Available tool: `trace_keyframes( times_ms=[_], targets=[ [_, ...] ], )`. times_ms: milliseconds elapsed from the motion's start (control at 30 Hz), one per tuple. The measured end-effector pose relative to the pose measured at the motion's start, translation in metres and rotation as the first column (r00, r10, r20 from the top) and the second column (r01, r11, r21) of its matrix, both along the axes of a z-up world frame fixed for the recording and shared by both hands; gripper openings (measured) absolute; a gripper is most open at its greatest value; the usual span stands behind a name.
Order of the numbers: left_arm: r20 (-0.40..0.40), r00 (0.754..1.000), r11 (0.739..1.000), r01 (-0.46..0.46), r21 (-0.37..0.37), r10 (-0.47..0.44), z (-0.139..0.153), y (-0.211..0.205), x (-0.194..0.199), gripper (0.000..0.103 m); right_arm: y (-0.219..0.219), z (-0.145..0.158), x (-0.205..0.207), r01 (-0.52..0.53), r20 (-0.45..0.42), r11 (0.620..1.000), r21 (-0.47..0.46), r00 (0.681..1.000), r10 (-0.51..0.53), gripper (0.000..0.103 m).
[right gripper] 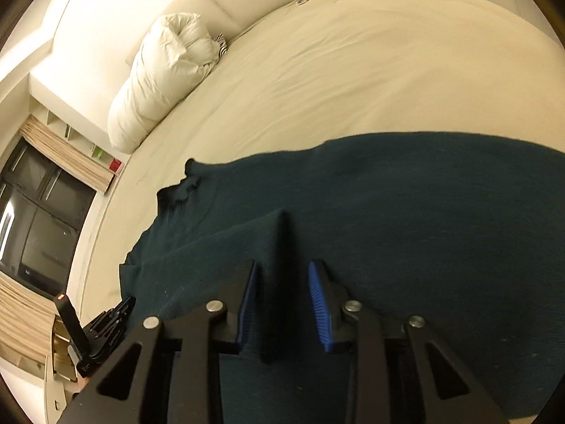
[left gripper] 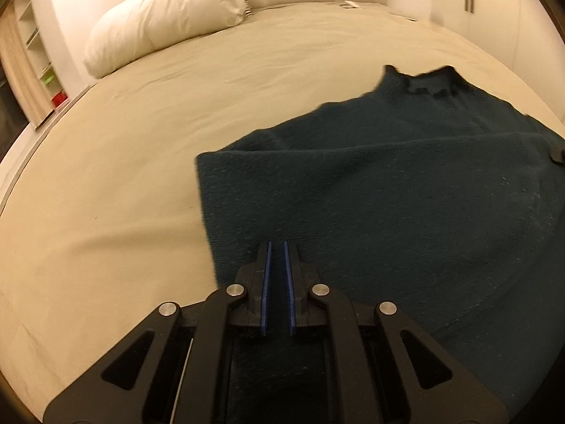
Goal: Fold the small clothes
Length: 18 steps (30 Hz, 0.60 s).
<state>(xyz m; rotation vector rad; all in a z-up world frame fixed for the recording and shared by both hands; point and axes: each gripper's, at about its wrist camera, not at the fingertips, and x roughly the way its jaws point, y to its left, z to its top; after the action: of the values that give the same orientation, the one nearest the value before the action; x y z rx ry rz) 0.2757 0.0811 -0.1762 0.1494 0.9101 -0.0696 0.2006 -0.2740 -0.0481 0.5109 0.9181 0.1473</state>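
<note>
A dark teal knitted sweater (left gripper: 388,194) lies on the bed, its collar (left gripper: 423,84) toward the far side. My left gripper (left gripper: 277,247) is shut on the sweater's near left edge, with dark knit between its blue pads. In the right wrist view the sweater (right gripper: 406,212) fills the lower half. A raised ridge of its fabric runs between the jaws of my right gripper (right gripper: 284,268), which stand partly apart. The left pad lies against the ridge and the right pad stands clear of it. The left gripper (right gripper: 127,302) shows at the sweater's lower left edge.
The cream bed sheet (left gripper: 141,141) spreads wide to the left and beyond the sweater. A rolled white duvet (left gripper: 166,14) lies at the headboard. Beyond the bed edge are a shelf (left gripper: 31,53) and a dark window (right gripper: 35,219).
</note>
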Motion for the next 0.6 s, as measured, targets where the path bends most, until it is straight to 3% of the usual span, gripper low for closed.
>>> trace_keyframes(
  times_ms=[133,233,300,367,467,533,600],
  targets=[
    [0.014,1.0,0.999,0.013,0.033,-0.014,0.002,0.002,0.0,0.007,-0.002,0.015,-0.017,0.003,-0.002,0.993,-0.115,1.0,-0.003,0.039],
    [0.019,1.0,1.0,0.005,0.014,-0.005,0.008,-0.002,-0.01,0.008,-0.032,0.041,-0.059,0.085,0.063,0.993,-0.079,0.995,-0.08,0.055],
    [0.027,0.999,0.997,-0.019,-0.078,0.021,0.024,0.003,-0.016,0.008,-0.065,0.054,-0.098,0.161,0.113,0.986,-0.045,0.981,-0.155,0.067],
    [0.079,0.996,0.986,-0.017,-0.167,0.03,0.045,0.003,-0.027,0.008,-0.101,0.059,-0.137,0.262,0.112,0.965,-0.019,0.959,-0.259,0.069],
    [0.136,0.99,0.968,0.065,-0.242,-0.033,0.069,-0.018,-0.04,0.008,-0.174,0.048,-0.203,0.475,0.04,0.874,0.098,0.876,-0.481,0.069],
    [0.124,0.989,0.946,0.114,-0.303,-0.08,0.074,-0.035,-0.041,0.008,-0.215,0.035,-0.241,0.599,-0.014,0.785,0.156,0.796,-0.605,0.07],
    [0.078,0.992,0.912,0.124,-0.392,-0.101,0.068,-0.044,-0.036,0.008,-0.236,0.026,-0.258,0.655,-0.045,0.728,0.203,0.749,-0.661,0.07]
  ],
)
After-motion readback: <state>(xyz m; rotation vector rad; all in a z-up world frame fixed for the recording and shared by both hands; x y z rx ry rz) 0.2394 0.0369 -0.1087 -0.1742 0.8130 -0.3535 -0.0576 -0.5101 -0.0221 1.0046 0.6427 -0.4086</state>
